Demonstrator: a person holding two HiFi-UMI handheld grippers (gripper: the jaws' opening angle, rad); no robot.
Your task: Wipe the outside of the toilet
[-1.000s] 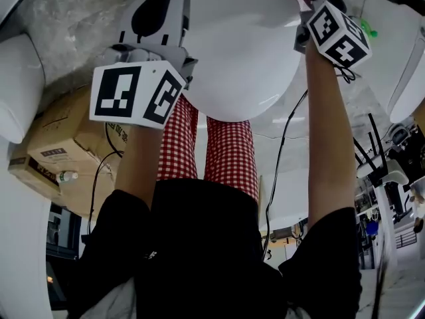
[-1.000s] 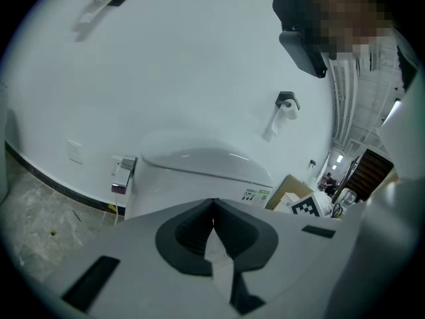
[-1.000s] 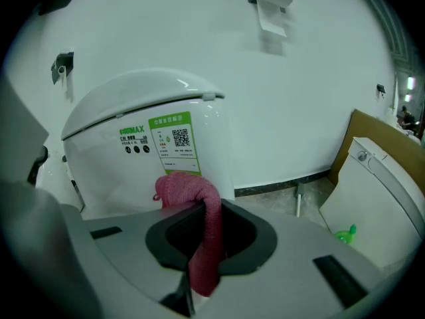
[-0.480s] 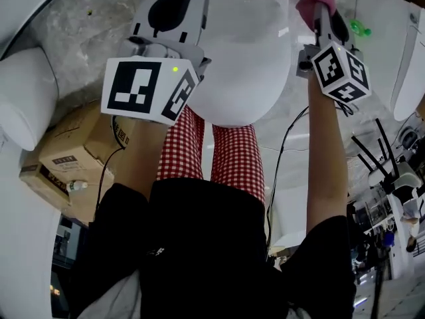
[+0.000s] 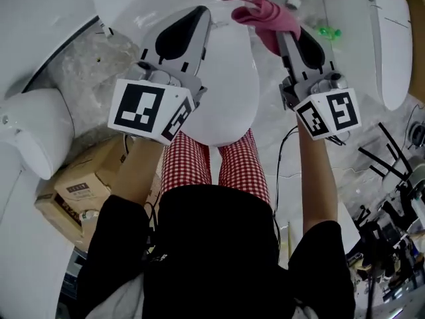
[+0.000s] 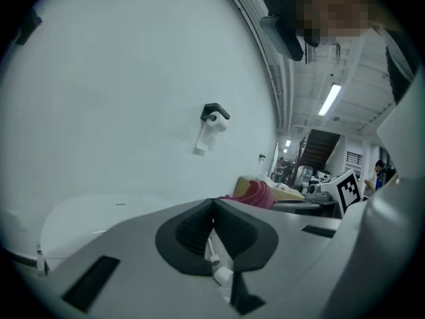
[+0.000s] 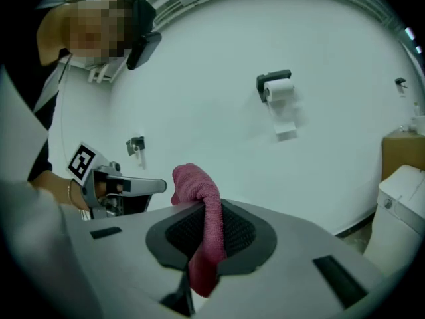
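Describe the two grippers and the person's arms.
The left gripper and right gripper are light grey with black ribbed pads. Each carries a white cube with black square markers. A thin black cable trails from the right one. The person wears short black sleeves.

Toilet [image 5: 229, 92] dead centre, directly ahead of the person's legs [image 5: 226, 168]. Left hand-held gripper [image 5: 198, 13] over its left side, jaws together, nothing between. Right hand-held gripper [image 5: 287, 37] just right of its rim, cloth [image 5: 265, 15] pinched in the jaws and bunching past the tips toward the toilet's rear right. Second toilet [image 5: 382, 38] far right, third toilet [image 5: 33, 138] far left, both well apart from the centre one. Box [image 5: 83, 185] on the floor [image 5: 86, 72], between the third toilet and the legs. Cable [image 5: 282, 171] trails on the floor right of the legs. Paper holder [image 7: 274, 85] on the wall [image 7: 199, 65] ahead of both grippers.
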